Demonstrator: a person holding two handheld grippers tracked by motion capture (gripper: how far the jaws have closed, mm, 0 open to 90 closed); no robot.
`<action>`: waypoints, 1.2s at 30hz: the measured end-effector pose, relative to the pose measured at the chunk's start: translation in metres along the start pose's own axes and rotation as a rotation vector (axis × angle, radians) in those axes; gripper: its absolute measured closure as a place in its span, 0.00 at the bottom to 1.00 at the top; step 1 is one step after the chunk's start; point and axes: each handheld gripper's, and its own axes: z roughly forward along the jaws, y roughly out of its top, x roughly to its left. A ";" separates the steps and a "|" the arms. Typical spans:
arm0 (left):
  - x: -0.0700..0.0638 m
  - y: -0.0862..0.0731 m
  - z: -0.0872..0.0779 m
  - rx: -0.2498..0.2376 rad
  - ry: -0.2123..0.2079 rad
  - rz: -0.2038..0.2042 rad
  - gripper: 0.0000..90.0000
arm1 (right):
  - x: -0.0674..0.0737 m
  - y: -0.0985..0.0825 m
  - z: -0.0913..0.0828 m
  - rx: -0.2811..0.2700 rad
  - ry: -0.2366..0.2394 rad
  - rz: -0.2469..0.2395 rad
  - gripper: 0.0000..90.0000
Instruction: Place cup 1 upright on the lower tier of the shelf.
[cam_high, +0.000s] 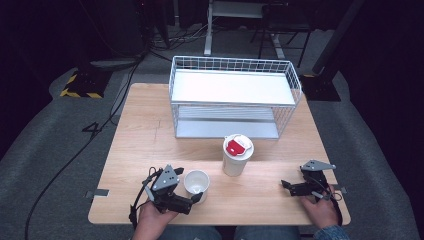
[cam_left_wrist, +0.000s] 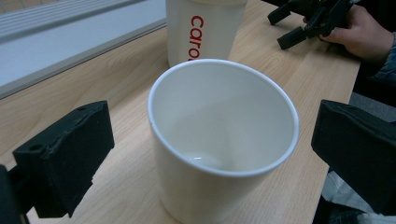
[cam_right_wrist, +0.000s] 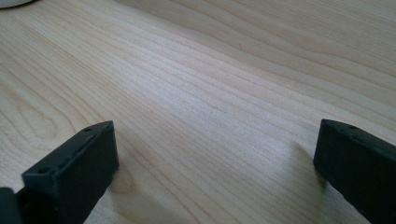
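Observation:
A small white cup (cam_high: 196, 182) with no lid stands near the table's front edge, left of centre. My left gripper (cam_high: 188, 184) is open, one jaw on each side of the cup (cam_left_wrist: 223, 135), with a gap showing at both sides. The cup is empty apart from a shine at its bottom. Just behind it stands a taller white cup (cam_high: 237, 156) with a red-and-white lid and red lettering (cam_left_wrist: 201, 32). My right gripper (cam_high: 289, 187) rests low at the front right, open over bare wood (cam_right_wrist: 215, 163), nothing between its jaws. The left gripper view also catches it (cam_left_wrist: 299, 23).
A white wire rack (cam_high: 235, 97) with two shelves takes up the back of the wooden table (cam_high: 145, 130). Cables trail over the grey floor to the left. Bare tabletop lies between the tall cup and the right gripper.

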 end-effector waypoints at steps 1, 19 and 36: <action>-0.001 -0.001 0.003 -0.003 -0.001 -0.004 0.00 | 0.000 0.000 0.000 0.000 0.002 0.001 0.00; -0.001 -0.014 0.033 0.082 0.006 0.002 0.03 | 0.000 0.000 0.000 0.000 0.000 0.001 0.00; 0.000 -0.022 0.042 0.183 -0.015 0.006 0.17 | 0.000 0.000 0.000 0.000 0.000 0.000 0.00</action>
